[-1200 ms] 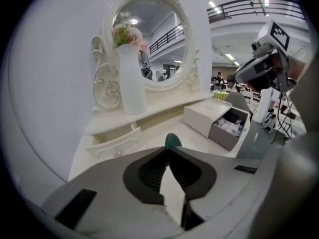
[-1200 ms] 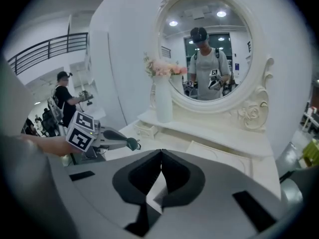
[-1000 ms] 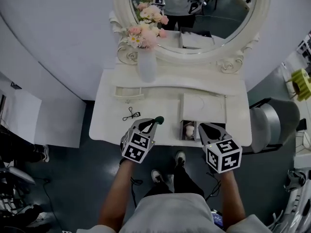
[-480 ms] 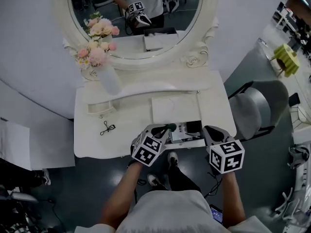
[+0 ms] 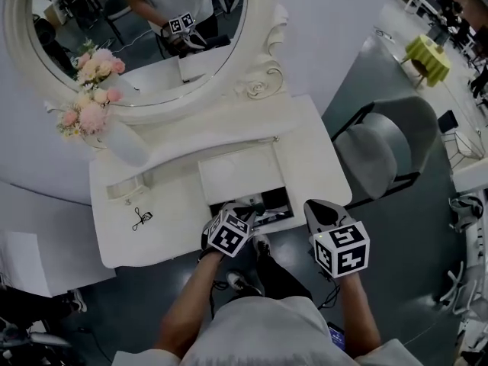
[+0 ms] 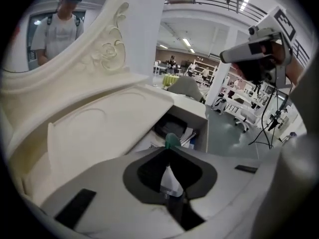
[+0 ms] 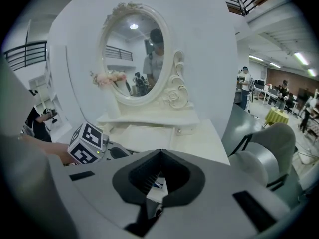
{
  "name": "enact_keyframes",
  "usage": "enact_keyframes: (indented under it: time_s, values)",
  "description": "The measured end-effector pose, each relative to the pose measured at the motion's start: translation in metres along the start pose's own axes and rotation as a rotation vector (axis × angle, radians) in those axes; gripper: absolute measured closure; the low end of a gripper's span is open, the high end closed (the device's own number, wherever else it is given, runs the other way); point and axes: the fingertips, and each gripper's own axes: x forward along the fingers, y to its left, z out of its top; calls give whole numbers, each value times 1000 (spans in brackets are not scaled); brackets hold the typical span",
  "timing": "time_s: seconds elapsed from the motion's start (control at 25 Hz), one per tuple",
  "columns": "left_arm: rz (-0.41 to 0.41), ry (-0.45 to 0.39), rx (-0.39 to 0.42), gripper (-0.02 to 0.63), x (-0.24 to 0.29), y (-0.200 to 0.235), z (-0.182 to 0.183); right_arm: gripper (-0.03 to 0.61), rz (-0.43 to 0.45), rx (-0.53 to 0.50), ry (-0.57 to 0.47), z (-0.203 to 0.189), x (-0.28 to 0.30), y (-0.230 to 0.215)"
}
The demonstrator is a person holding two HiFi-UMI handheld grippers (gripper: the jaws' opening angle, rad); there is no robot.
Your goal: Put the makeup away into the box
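Your left gripper (image 5: pixel 245 212) pinches a green-tipped makeup stick (image 6: pixel 172 140) at the part-filled open white box (image 6: pixel 195 117). Your right gripper (image 5: pixel 314 208) is pressed together, empty. Far left, a black eyelash curler (image 5: pixel 142 219) waits.

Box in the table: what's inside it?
A dark case and some thin sticks lie in the box. The left gripper, shut on a green-tipped thing, covers the rest.

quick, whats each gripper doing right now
left gripper: closed on a small green-tipped makeup item
right gripper: closed, nothing between its fingers
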Motion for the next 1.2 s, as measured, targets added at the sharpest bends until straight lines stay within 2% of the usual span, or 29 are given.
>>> enact_keyframes:
  time_s: [0.08, 0.12, 0.32, 0.52, 0.84, 1.2]
  values:
    - [6, 12, 1, 554, 3, 1, -1, 574, 3, 6, 9, -4, 2, -2]
    - [7, 11, -2, 527, 3, 2, -1, 574, 5, 8, 12, -5, 3, -3]
    - [30, -32, -32, 464, -11, 9, 3, 574, 32, -12, 17, 1, 9, 7]
    - [94, -92, -65, 457, -48, 25, -3, 574, 75, -60, -4, 17, 15, 34]
    - [278, -207, -136, 457, -154, 57, -39, 574, 167, -166, -37, 41, 20, 114]
    - [461, -276, -237, 457, -264, 73, -113, 574, 257, -280, -81, 52, 17, 218]
